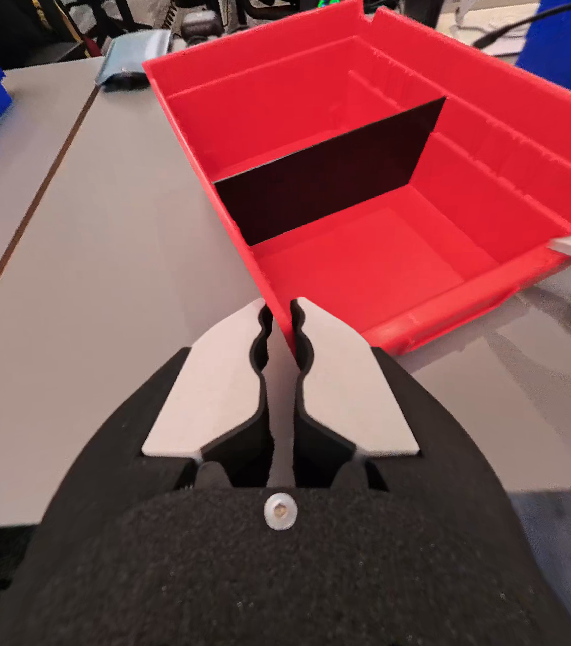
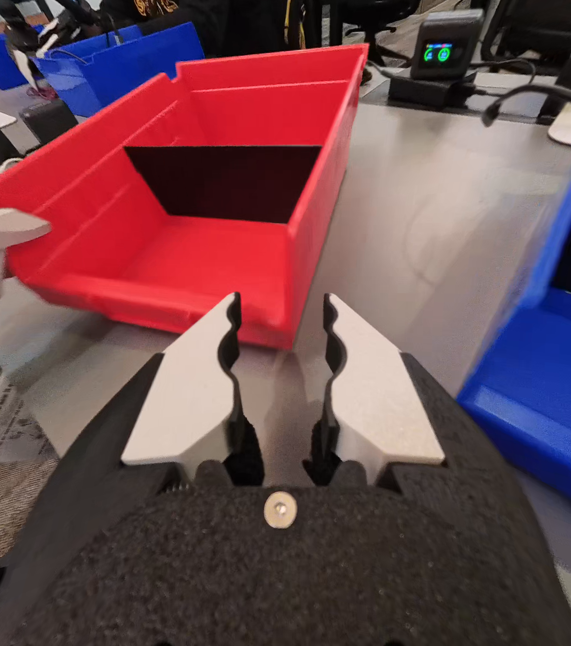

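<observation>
Resting on the grey tabletop (image 1: 109,265) is a red bin (image 1: 375,290), split crosswise by a black divider (image 1: 326,181), with a blue bin (image 2: 549,367) just to its right. Nearest the red bin's front left corner, the left claw (image 1: 281,307) has its jaws drawn in to a narrow gap, and whether they pinch the bin's wall cannot be told. At the bin's front right corner, the right claw (image 2: 282,302) hangs open and holds nothing.

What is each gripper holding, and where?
Right gripper: open, nothing. Left gripper: jaws straddle the red bin at its near corner wall; actual grip cannot be told.
</observation>
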Motion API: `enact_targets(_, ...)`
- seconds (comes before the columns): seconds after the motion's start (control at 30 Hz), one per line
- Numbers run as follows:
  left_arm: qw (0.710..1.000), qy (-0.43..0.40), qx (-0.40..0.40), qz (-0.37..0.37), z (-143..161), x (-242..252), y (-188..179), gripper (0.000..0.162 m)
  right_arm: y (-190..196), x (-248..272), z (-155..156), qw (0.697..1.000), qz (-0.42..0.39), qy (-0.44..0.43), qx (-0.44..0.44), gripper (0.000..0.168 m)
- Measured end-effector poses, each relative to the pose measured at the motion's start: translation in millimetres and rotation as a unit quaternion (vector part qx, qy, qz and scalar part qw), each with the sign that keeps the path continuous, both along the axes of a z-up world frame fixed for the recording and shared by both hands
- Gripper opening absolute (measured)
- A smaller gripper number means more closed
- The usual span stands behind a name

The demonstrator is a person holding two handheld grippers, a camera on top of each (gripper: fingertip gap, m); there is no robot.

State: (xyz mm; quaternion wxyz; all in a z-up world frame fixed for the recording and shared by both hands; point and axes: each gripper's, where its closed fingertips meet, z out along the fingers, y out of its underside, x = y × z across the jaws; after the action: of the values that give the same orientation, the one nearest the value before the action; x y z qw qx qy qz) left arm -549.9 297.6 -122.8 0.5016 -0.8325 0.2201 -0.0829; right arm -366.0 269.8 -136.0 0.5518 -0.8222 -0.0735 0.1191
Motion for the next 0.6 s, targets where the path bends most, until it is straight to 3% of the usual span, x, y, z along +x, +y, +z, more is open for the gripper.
enact_targets(0.1,1.0,0.011,0.003,0.003,2.9,-3.3,-26.9,0.01,3.7,2.4,-4.6,0.998,-0.038,-0.041,-0.012,0.003)
enact_targets(0.23,0.987,0.078,0.133,0.043,58.1,-1.8,-63.6,0.008,-13.8,-0.3,27.9,0.998,-0.006,-0.058,0.029,0.003)
enact_targets(0.4,0.973,0.044,0.224,0.039,124.2,35.9,-75.6,0.008,-38.1,44.7,122.2,0.983,-0.049,-0.084,0.153,0.003)
enact_targets(0.5,0.958,0.04,0.285,0.01,164.2,93.0,-78.4,0.008,-58.0,103.6,167.2,0.969,-0.104,-0.109,0.198,0.003)
enact_targets(0.6,0.939,0.024,0.338,-0.057,195.2,180.4,-84.9,0.009,-89.9,189.3,196.5,0.947,-0.181,-0.112,0.241,0.003)
